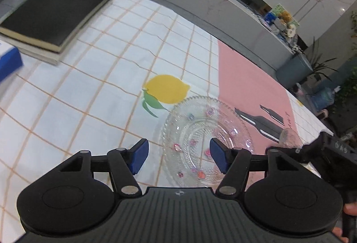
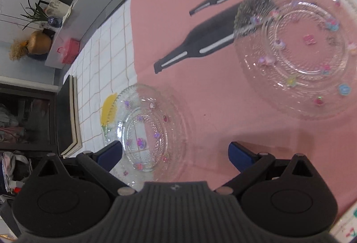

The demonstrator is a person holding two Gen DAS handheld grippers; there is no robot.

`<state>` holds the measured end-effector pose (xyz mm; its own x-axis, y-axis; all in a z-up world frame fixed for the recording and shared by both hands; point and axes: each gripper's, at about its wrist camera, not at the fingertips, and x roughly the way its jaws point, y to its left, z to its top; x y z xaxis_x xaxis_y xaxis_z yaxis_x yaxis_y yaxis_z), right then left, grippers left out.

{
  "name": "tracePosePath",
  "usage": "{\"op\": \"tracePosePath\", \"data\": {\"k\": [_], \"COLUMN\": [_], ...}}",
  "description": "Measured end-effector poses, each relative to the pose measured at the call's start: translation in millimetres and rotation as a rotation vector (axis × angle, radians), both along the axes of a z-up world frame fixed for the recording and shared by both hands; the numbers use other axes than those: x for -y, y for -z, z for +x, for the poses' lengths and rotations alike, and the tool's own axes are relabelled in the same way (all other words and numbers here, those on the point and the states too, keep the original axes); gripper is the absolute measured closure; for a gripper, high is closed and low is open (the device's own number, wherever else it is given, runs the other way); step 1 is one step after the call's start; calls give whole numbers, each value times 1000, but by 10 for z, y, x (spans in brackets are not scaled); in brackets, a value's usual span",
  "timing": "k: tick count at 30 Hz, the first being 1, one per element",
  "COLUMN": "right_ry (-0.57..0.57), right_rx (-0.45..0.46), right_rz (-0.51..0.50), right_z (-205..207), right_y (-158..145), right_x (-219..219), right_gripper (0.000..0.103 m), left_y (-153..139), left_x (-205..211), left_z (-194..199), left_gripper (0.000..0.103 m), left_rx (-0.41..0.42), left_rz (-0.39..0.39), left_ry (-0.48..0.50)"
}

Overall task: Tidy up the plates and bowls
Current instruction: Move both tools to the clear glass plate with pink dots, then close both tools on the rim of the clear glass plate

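Left tongs (image 1: pixel 177 155) spread apart, nothing clamped, blue pads straddling the near part of a clear glass plate (image 1: pixel 207 142) lying flat on the tabletop (image 1: pixel 89 95). Right tongs (image 2: pixel 175 153) likewise released, poised over that same plate (image 2: pixel 147 131). Farther right, a larger glass bowl (image 2: pixel 301 49). Beyond, printed lemon (image 1: pixel 166 89), bottles (image 2: pixel 200 42), unreadable script; black book (image 1: pixel 55 13).

No lettering can be read with certainty. The tablecloth (image 1: pixel 252 78) bears dark handwritten script on its pink panel beside the printed bottles (image 2: pixel 200 42), too small and blurred to make out.
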<state>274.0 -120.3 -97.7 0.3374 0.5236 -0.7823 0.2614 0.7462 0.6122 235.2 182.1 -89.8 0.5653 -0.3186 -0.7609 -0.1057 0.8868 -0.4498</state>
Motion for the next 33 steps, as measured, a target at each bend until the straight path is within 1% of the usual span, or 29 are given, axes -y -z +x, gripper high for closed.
{"op": "tracePosePath", "data": {"k": [2,3,7,12,15,18,19,20,21,22,23,24,26,28,29,32,33], "right_ry": [-8,-11,-53,-123,-99,-54,-52,-54,-63,-79,-94,-103,-96,-78,-65,-51,-56], "right_rx": [12,13,20,116,128,108,105,104,105,106,104,97,104,97,91,85,85], "right_rz": [-1,-1,8,-4,23,62,67,70,73,82,98,118,128,165,183,204,197], "right_z": [63,94,202,204,196,202,208,213,221,230,228,227,210,207,204,178,170], "right_y": [0,-4,2,7,29,49,51,52,55,60,71,87,76,96,109,133,132], "right_x": [-22,-35,-103,-212,-183,-126,-120,-121,-125,-135,-151,-161,-139,-77,-39,59,81], "right_gripper": [4,3,3,3,2,2,2,2,2,2,3,2,3,4,4,15,22], "left_y": [79,112,134,199,219,246,249,251,254,266,293,326,348,362,383,485,528], "left_x": [-17,-25,-54,-98,-111,-153,-155,-149,-135,-122,-121,-122,-135,-155,-178,-263,-297], "left_z": [33,40,34,50,67,81,87,90,94,95,102,106,93,87,85,69,58], "left_gripper": [30,31,32,32,33,34,35,39,50,56,67,71,72,75,75,75,75], "left_rx": [-29,-25,-10,10,10,-10,-12,-11,-10,-11,-16,-25,-20,-15,-16,-24,-26], "left_rz": [-36,-54,-78,-175,-200,-250,-254,-247,-232,-221,-227,-252,-273,-294,-317,-415,-453], "left_ry": [-7,-10,-16,-12,-18,-65,-72,-71,-67,-67,-71,-74,-89,-84,-91,-134,-150]}}
